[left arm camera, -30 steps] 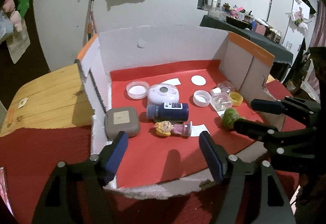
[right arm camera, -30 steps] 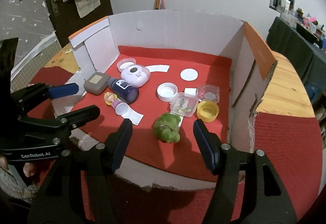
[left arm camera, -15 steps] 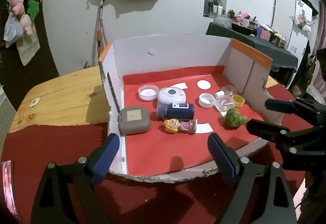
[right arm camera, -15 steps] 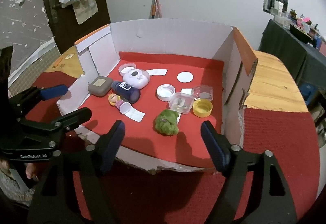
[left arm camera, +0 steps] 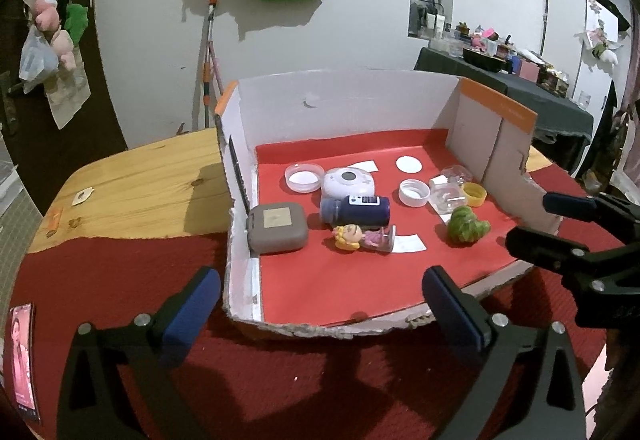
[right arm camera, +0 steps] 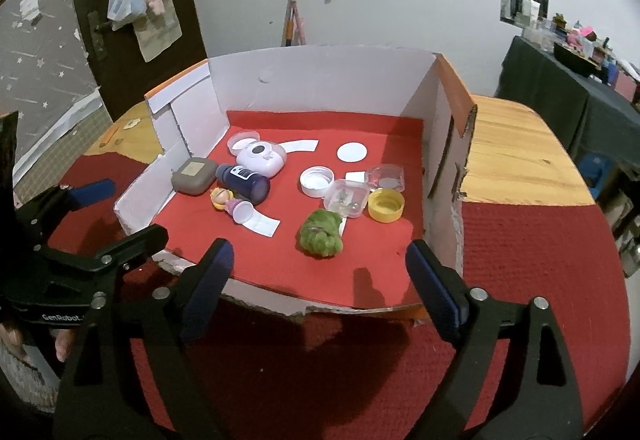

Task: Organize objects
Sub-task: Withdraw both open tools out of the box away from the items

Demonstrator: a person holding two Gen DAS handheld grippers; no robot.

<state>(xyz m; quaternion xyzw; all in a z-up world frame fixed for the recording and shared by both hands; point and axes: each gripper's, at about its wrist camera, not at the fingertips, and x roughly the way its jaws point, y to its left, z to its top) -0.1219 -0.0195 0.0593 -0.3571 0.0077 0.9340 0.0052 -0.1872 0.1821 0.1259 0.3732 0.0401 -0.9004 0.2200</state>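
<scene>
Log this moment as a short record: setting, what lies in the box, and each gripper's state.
setting: cardboard box with one side cut away, lined in red, on a wooden table
left part of the box: grey case, dark blue bottle on its side, doll figure, white round device
right part of the box: green plush, yellow cap, clear container, white lid
left gripper: fingers have just been opening, nothing between them
right gripper: fingers have just been opening, nothing between them

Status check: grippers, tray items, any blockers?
Left gripper and right gripper just opening, both empty, short of the tray. Green toy, bottle, doll untouched. Nothing blocking.
</scene>
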